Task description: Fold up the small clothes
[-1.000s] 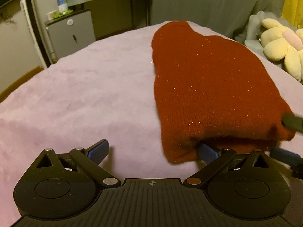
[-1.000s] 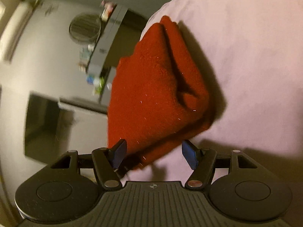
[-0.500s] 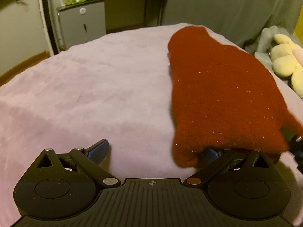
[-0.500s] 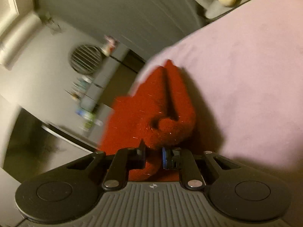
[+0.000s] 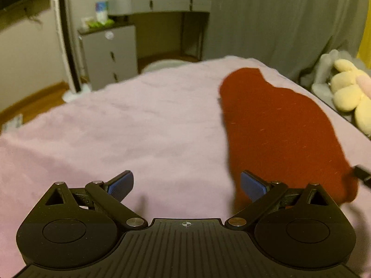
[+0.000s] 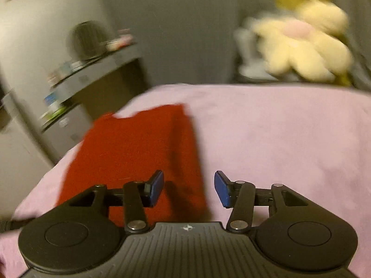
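Left wrist view is showing the red knit garment (image 5: 283, 134) lying folded into a long, rounded slab on the pink bed cover (image 5: 139, 127), toward the right side of the bed. Its wool is looking fuzzy and thick, with tiny pale flecks, and its edges are reading soft and blurred. The left gripper (image 5: 186, 185) is hovering above the cover with its jaws standing wide; nothing is sitting between them. Its right blue pad is showing in front of the garment's near left edge, but whether it is touching the wool cannot be told. A dark tip of the right gripper (image 5: 361, 176) is poking in at the garment's near right corner.

In the right wrist view, the right gripper (image 6: 189, 188) is opening its jaws, now standing partly apart, with no cloth pinched between the blue ribbed pads. The garment (image 6: 134, 153) is lying under and beyond the left finger, flat, with a long fold ridge running away from the camera. This view is heavily blurred.

The bed cover is looking plush and velvety. Beyond the bed, a pale yellow plush flower (image 6: 301, 46) with rounded petals is resting against a grey curtain (image 5: 278, 23). A grey dressing table (image 5: 160, 2) and a grey drawer cabinet (image 5: 109, 53) are standing by the wall.
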